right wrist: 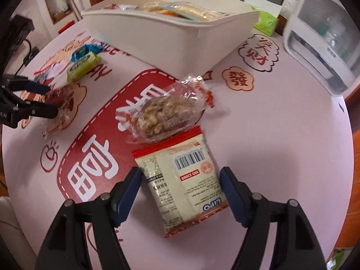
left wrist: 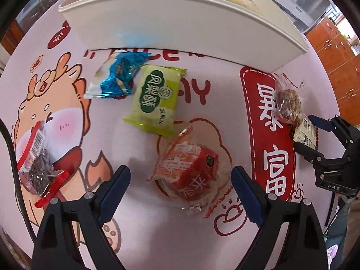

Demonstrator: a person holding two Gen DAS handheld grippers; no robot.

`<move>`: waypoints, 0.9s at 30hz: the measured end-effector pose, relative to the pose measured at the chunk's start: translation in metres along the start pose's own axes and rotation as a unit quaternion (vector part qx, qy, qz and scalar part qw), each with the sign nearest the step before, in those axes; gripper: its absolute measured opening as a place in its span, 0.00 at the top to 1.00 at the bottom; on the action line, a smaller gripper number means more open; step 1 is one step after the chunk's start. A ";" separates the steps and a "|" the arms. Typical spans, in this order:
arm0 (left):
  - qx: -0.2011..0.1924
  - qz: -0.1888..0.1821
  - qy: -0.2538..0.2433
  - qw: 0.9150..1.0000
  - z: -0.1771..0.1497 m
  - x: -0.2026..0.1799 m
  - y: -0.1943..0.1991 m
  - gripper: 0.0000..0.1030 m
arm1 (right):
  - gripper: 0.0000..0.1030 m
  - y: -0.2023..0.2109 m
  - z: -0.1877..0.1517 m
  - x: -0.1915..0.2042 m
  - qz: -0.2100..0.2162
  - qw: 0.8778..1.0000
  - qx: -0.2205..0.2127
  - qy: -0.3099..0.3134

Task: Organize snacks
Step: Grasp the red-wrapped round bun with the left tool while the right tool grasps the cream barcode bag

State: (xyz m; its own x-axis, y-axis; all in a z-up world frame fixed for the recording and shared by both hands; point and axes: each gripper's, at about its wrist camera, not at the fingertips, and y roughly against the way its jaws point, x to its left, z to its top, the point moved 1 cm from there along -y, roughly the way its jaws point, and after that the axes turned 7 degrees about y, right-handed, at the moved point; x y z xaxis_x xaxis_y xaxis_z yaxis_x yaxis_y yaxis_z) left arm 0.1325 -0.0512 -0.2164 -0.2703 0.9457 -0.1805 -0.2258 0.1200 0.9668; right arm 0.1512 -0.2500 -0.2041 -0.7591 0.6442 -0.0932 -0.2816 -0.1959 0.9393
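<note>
A: Well, how far along is it?

B: Partly done, I'd judge. The bin [right wrist: 171, 36] at twelve o'clock already holds several packets. Six snacks lie loose on the desk [right wrist: 281, 148].

A: Which ones?

B: Left wrist view: red cake [left wrist: 191, 168] between the open jaws of the left gripper [left wrist: 180, 193], untouched; green pack [left wrist: 156, 99] and blue pack [left wrist: 118, 76] at eleven o'clock near the bin wall; seed bag [left wrist: 38, 164] at nine. Right wrist view: cracker pack [right wrist: 182, 180] between the pads of the right gripper [right wrist: 181, 193], which stand open just clear of it; nut bag [right wrist: 166, 112] overlaps its far end.

A: Room to move?

B: The desk edge curves close at three o'clock, by a clear container [right wrist: 319, 45]. The path to the bin looks open, though lifting the crackers may drag the nut bag.
</note>
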 end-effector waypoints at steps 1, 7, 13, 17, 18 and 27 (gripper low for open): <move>0.001 0.000 -0.001 1.000 0.000 -0.001 -0.001 0.12 | 0.29 0.000 0.000 0.001 0.002 1.000 -0.001 0.002; -0.001 0.004 -0.005 1.000 0.005 -0.012 -0.008 0.12 | 0.29 0.000 0.000 0.004 0.016 1.000 0.001 -0.004; -0.024 0.009 -0.026 0.999 0.006 -0.026 -0.006 0.47 | 0.53 0.007 -0.001 0.019 0.015 1.000 -0.006 -0.012; -0.026 -0.008 -0.018 0.999 0.004 -0.024 -0.002 0.50 | 0.55 0.011 -0.006 0.036 0.023 0.999 -0.015 -0.022; -0.026 -0.008 -0.019 0.999 0.001 -0.022 -0.001 0.50 | 0.55 0.012 -0.008 0.042 0.026 0.999 -0.019 -0.024; -0.035 -0.034 -0.022 0.999 -0.034 0.013 0.044 0.51 | 0.55 0.041 -0.020 0.098 0.069 0.992 -0.066 -0.083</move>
State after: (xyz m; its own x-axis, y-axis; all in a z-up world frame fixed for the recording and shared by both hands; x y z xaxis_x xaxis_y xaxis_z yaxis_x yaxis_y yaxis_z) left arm 0.0866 -0.0438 -0.1822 -0.2105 0.9489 -0.2349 -0.3075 0.1638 0.9373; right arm 0.0539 -0.2095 -0.1814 -0.6922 0.7149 0.0992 -0.2639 -0.3786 0.8871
